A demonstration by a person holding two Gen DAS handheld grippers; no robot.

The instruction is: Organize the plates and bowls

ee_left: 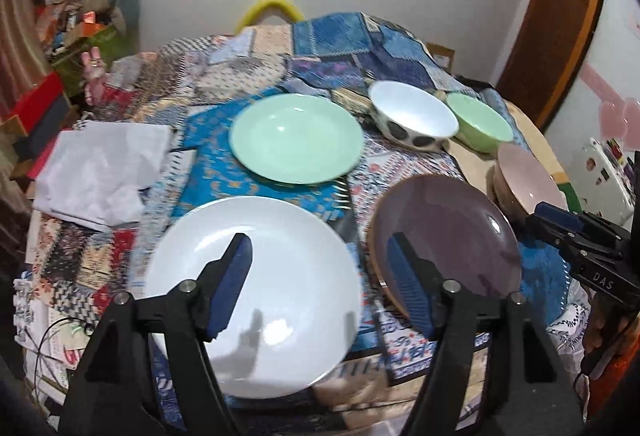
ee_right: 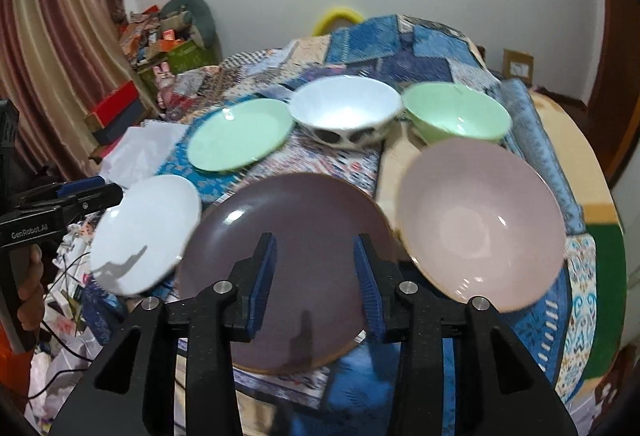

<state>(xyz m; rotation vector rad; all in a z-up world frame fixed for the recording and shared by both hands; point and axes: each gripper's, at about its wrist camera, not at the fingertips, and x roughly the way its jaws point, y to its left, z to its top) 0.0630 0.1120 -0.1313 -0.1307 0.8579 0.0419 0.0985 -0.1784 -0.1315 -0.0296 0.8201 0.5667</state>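
Note:
Three plates lie on the patchwork cloth: a white plate (ee_left: 256, 288) nearest, a purple plate (ee_left: 448, 232) to its right, a mint-green plate (ee_left: 296, 137) behind. Further back stand a white bowl with dark spots (ee_left: 414, 119) and a green bowl (ee_left: 480, 121); a pink bowl (ee_right: 480, 220) sits at the right. My left gripper (ee_left: 320, 256) hovers open above the gap between the white and purple plates, holding nothing. My right gripper (ee_right: 314, 252) hangs open over the purple plate (ee_right: 288, 272), nothing between its fingers. Each gripper shows at the edge of the other's view.
Crumpled white paper (ee_left: 104, 167) lies at the table's left. Boxes and clutter (ee_left: 80, 31) pile up beyond the left edge, with a curtain (ee_right: 52, 47) behind. A yellow chair back (ee_left: 268, 9) rises past the far edge. Cables (ee_right: 68, 316) trail near the front left.

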